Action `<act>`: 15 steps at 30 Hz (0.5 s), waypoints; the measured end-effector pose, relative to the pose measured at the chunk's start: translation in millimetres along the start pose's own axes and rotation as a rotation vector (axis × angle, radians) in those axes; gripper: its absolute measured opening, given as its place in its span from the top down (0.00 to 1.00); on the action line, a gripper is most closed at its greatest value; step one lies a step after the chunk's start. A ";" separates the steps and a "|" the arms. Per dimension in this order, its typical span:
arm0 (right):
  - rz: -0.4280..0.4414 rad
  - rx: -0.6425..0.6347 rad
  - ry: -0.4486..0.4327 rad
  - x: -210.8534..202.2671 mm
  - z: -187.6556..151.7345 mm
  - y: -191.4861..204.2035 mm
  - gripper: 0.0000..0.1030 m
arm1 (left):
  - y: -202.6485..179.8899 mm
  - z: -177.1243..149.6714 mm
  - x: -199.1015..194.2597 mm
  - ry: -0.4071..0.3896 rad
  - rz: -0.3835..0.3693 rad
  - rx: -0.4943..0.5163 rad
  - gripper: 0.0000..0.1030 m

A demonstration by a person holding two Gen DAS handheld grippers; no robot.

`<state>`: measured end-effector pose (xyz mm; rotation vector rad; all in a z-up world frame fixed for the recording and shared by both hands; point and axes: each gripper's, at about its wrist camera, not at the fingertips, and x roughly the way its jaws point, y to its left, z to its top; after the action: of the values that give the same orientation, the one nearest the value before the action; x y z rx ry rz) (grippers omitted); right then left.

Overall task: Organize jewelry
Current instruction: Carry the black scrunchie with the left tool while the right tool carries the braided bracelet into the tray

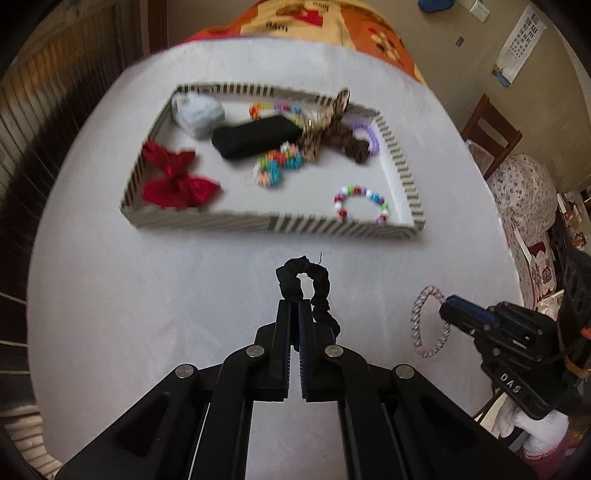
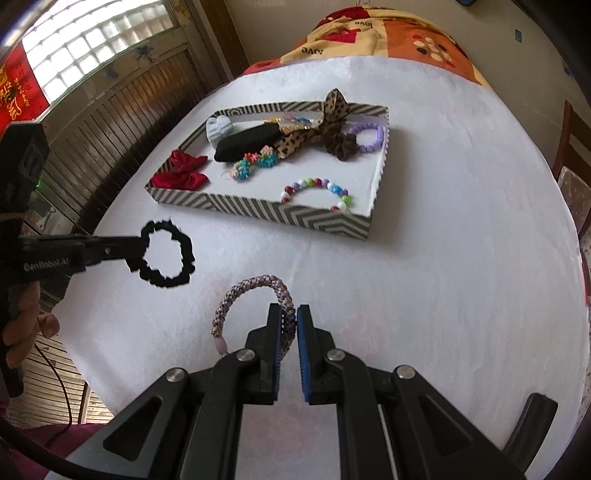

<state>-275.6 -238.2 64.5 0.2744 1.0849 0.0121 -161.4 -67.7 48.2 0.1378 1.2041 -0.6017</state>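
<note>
A round table (image 2: 443, 258) covered with a white cloth fills most of both views. A flat tray (image 2: 280, 214) with black and white stripes on its walls is set on the far half of the table, at about 12 o'clock from both grippers.

In the tray a red bow (image 2: 181, 171) is seen in the corner at 9 o'clock. A long black pouch (image 2: 245, 142) is laid near the middle, with a small pale grey pouch (image 2: 218, 127) just behind it. A spotted brown ribbon bow (image 2: 325, 118) and a purple bead bracelet (image 2: 369, 138) are found toward 2 o'clock. A bracelet of many coloured beads (image 2: 317, 192) is laid by the near wall, at about 5 o'clock in the tray.

The left gripper (image 1: 295, 306) is clamped on a black scrunchie (image 1: 303, 275). The scrunchie is held up off the cloth, in front of the tray's near wall. The picture from this side is a little blurred.

The right gripper (image 2: 295, 317) is pressed together on a braided pink and grey bracelet (image 2: 251, 291), which is lifted above the cloth at the near edge of the table.

Behind the table a blanket (image 2: 388, 33) with orange, red and cream patches is seen at 12 o'clock. A window of glass blocks (image 2: 99, 40) above dark wood panels is seen at 10 o'clock. A wooden chair (image 1: 491, 129) is placed at 2 o'clock.
</note>
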 end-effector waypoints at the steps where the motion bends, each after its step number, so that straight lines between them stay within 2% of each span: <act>1: 0.002 0.000 -0.005 -0.9 2.6 0.5 0.92 | 0.0 4.1 -2.9 -0.010 0.003 0.001 1.00; 7: 0.004 -0.005 -0.036 -3.5 24.1 4.3 0.92 | 2.2 30.8 -14.5 -0.064 0.023 0.007 1.00; 15: -0.010 -0.001 -0.067 0.3 64.8 1.3 0.92 | 11.7 64.3 -9.9 -0.091 0.048 0.002 1.00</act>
<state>-218.8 -250.8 92.9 0.2663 1.0200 -0.0055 -104.1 -80.6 78.6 0.1387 1.1094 -0.5616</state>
